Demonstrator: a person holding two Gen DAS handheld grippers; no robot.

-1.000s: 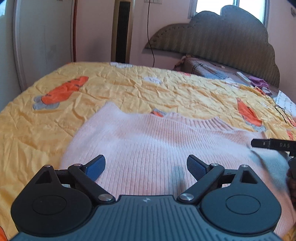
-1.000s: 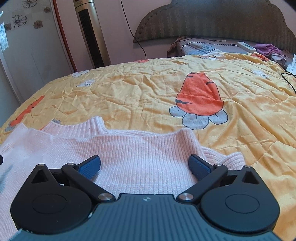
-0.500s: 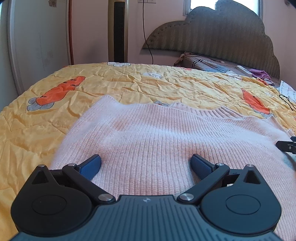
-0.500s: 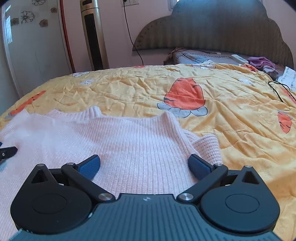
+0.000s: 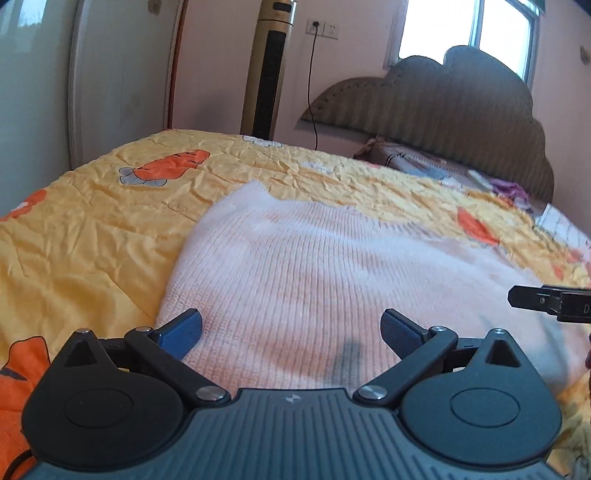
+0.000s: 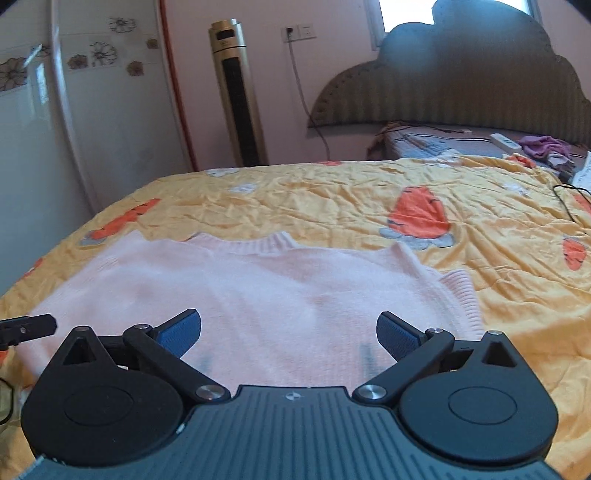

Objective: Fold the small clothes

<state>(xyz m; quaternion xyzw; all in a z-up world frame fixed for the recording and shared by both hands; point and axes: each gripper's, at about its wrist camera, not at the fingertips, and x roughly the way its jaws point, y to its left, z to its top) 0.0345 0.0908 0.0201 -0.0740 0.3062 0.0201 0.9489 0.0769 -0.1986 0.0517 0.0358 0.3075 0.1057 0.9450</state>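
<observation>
Pink knit sweater point(image 5: 332, 280) point(image 6: 258, 295) spread flat on the bed, on top of the yellow bedspread point(image 5: 92, 229) point(image 6: 369, 199) with the orange carrot pictures. Ribbed neck point(image 6: 258, 245) at the far edge, pointing toward the headboard. A ribbed cuff point(image 6: 461, 288) folded in at the right side. A small gray smudge on the knit near the close edge.

Left gripper point(image 5: 291, 328) low over the near-left part of the sweater, blue pads point(image 5: 181, 332) spread wide apart, nothing between them. Not clear if the pads touch the knit. Right gripper point(image 6: 288, 328) low over the near-right part, blue pads point(image 6: 399, 332) also wide apart, nothing held. A black tip of each one peeking into the side of the other's view, so both near each other.

Further out: a dark, cloud-shaped headboard point(image 5: 461, 110) point(image 6: 480, 81) at the far end of the bed. A striped pillow point(image 5: 413, 162) below it. A white power strip point(image 6: 506, 141) and a purple cloth point(image 6: 543, 146) just beside it on the bed's far right. A black cable point(image 6: 569, 199) on the bedspread at the right edge. A tall gold tower fan point(image 5: 269, 70) point(image 6: 238, 99) standing by the pink wall, with a cord going up to a wall socket point(image 5: 325, 27) point(image 6: 299, 32). A bright window point(image 5: 469, 33) above the headboard. A white door with flower stickers point(image 6: 99, 55) on the left.
</observation>
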